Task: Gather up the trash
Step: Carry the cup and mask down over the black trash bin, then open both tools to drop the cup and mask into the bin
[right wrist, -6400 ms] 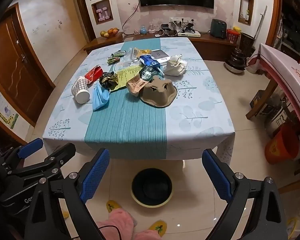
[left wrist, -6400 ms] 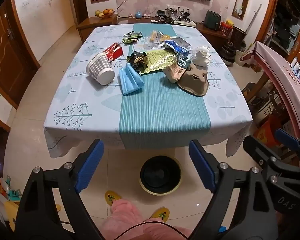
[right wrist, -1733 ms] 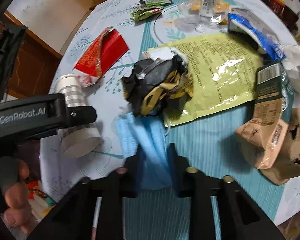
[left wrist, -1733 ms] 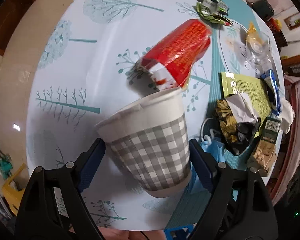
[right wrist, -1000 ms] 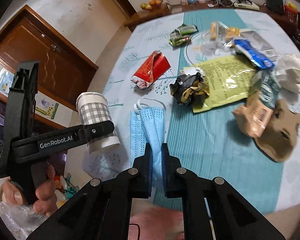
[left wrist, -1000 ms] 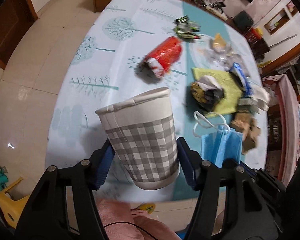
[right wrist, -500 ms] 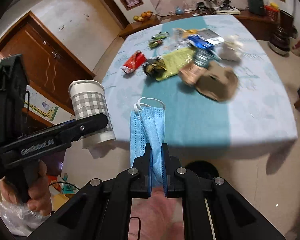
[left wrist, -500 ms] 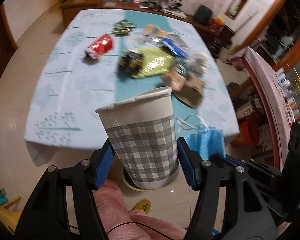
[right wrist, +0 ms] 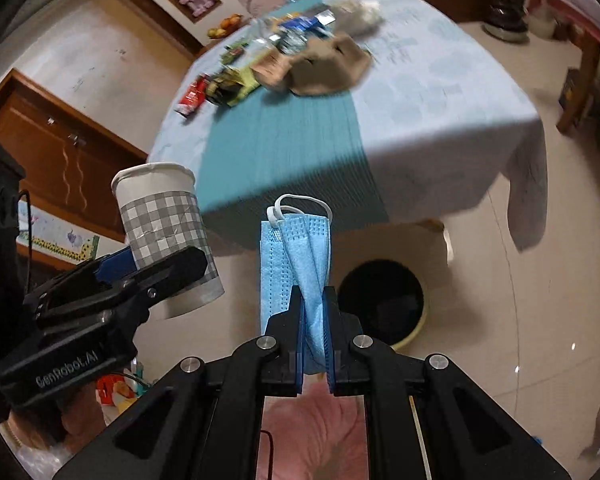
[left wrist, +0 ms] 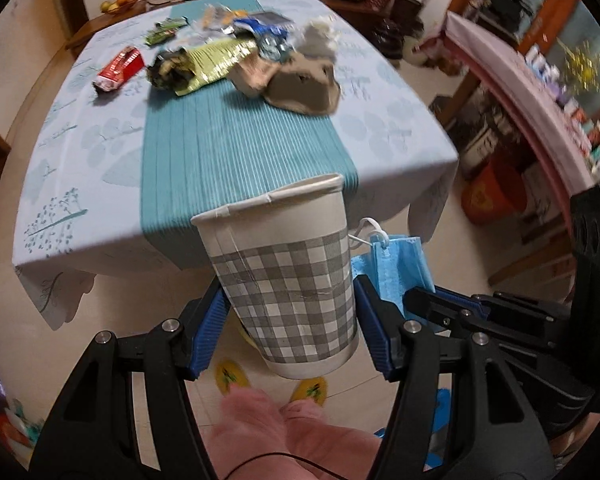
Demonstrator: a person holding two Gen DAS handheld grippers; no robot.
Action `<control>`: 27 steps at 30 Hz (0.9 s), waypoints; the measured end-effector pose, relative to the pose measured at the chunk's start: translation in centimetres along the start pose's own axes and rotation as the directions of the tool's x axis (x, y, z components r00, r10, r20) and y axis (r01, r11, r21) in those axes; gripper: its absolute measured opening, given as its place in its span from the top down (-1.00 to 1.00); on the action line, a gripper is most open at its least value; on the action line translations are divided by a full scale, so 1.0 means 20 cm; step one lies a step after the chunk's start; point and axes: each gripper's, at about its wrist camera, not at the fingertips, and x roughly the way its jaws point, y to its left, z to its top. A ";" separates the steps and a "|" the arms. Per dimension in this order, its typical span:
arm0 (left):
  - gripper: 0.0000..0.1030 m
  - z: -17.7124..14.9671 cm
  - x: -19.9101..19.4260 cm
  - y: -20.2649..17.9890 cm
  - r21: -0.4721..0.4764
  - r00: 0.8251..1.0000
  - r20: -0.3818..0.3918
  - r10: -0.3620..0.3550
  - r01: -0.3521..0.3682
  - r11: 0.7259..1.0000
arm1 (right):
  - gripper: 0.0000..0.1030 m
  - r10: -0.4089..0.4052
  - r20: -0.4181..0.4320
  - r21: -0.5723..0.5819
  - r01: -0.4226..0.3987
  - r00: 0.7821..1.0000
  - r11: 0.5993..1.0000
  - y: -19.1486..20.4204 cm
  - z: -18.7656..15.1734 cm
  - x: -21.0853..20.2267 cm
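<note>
Left gripper (left wrist: 290,322) is clamped on the cup (left wrist: 286,276), right gripper (right wrist: 313,332) pinching the mask (right wrist: 294,256) above the bin (right wrist: 382,304).

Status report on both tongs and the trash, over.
Left tongs shut on checked paper cup. Right tongs shut on blue face mask. Black bin on floor below, nothing in the way. More trash on table.

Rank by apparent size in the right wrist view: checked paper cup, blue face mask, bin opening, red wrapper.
1. Checked paper cup and blue face mask: alike, both close to the camera.
2. Bin opening.
3. Red wrapper, farthest away.
</note>
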 end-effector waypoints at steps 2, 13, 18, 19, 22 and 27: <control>-0.14 -0.03 0.09 0.00 0.015 1.000 -0.026 0.008 -0.008 1.000 | 0.85 -0.009 -0.013 0.036 0.009 1.000 0.999 -0.05 -0.03 0.07; -0.14 -0.21 0.66 0.07 0.086 0.995 -0.102 0.016 -0.007 0.996 | 0.85 -0.083 -0.017 0.141 0.084 0.996 0.986 -0.35 -0.18 0.58; -0.15 -0.30 0.95 0.13 0.136 0.996 -0.081 0.022 -0.011 0.991 | 0.85 -0.138 -0.020 0.175 0.139 0.990 0.975 -0.48 -0.26 0.93; -0.15 -0.32 1.03 0.14 0.143 0.996 -0.081 0.022 -0.010 0.990 | 0.85 -0.142 -0.022 0.179 0.144 0.990 0.973 -0.50 -0.28 0.99; -0.15 -0.37 1.22 0.18 0.157 0.996 -0.087 0.024 -0.010 0.988 | 0.84 -0.156 -0.045 0.194 0.162 0.987 0.967 -0.58 -0.34 1.20; -0.17 -0.44 1.51 0.23 0.185 0.995 -0.095 0.029 -0.011 0.983 | 0.84 -0.194 -0.092 0.161 0.207 0.977 0.965 -0.64 -0.44 1.50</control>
